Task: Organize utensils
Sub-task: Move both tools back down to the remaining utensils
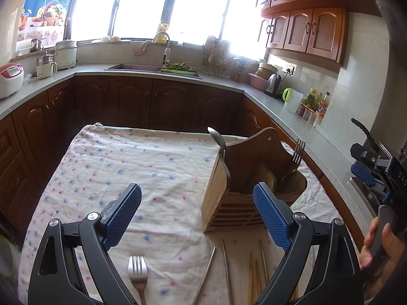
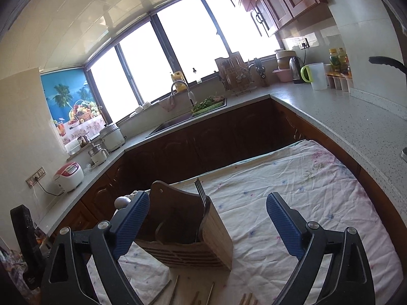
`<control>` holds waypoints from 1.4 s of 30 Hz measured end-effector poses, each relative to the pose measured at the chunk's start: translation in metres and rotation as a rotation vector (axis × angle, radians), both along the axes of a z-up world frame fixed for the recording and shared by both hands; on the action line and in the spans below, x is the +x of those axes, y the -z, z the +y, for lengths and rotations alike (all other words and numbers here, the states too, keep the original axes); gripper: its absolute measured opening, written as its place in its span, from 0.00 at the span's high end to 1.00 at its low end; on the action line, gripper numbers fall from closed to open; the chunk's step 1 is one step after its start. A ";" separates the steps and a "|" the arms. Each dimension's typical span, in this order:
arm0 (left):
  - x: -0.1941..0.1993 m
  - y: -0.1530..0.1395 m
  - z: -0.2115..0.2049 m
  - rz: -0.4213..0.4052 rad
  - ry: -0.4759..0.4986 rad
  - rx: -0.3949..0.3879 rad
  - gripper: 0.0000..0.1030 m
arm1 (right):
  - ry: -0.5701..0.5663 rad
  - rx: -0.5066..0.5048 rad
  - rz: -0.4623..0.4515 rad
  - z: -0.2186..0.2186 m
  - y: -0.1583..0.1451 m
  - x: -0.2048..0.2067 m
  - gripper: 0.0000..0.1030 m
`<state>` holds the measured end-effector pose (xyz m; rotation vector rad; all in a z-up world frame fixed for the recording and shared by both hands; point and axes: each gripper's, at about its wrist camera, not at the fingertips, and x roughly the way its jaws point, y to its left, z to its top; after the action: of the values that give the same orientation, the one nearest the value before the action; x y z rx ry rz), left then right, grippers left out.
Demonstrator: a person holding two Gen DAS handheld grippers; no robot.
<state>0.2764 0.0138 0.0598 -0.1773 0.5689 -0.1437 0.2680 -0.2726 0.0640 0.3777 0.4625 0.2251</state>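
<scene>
I hold my left gripper (image 1: pixel 197 207) and my right gripper (image 2: pixel 207 219) both released and grasping nothing above the cloth (image 1: pixel 152 157), where the wooden holder (image 1: pixel 216 190) keeps 1 spoon (image 1: pixel 218 139) and 1 fork (image 1: pixel 298 151), while another fork (image 1: pixel 137 274) and chopsticks (image 1: pixel 226 269) lie before it.

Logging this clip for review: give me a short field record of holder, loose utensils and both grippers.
setting: table with floral cloth in a kitchen
holder: wooden utensil holder, upright on the cloth
in holder: spoon on one side, fork on the other
loose on cloth: fork, metal chopsticks, wooden chopsticks
left gripper: open, empty
right gripper: open, empty
</scene>
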 end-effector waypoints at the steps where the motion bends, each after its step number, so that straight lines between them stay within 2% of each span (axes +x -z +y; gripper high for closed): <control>1: -0.005 0.002 0.002 0.007 -0.002 -0.003 0.11 | 0.000 0.004 0.005 0.000 0.002 -0.006 0.07; 9: -0.052 0.023 0.006 0.048 -0.007 -0.021 0.11 | 0.003 0.035 0.068 -0.003 0.026 -0.056 0.05; 20: -0.102 0.065 0.008 0.148 -0.010 -0.060 0.11 | 0.049 -0.014 0.129 -0.007 0.066 -0.128 0.05; 28: -0.118 0.080 0.012 0.186 -0.019 -0.049 0.11 | 0.026 -0.041 0.199 -0.001 0.091 -0.139 0.05; 42: -0.113 0.086 0.009 0.211 -0.013 -0.024 0.11 | 0.027 -0.042 0.235 0.000 0.104 -0.133 0.05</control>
<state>0.1631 0.0224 -0.0264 -0.2214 0.7759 -0.1196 0.1346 -0.2722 -0.0395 0.3702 0.6919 0.1450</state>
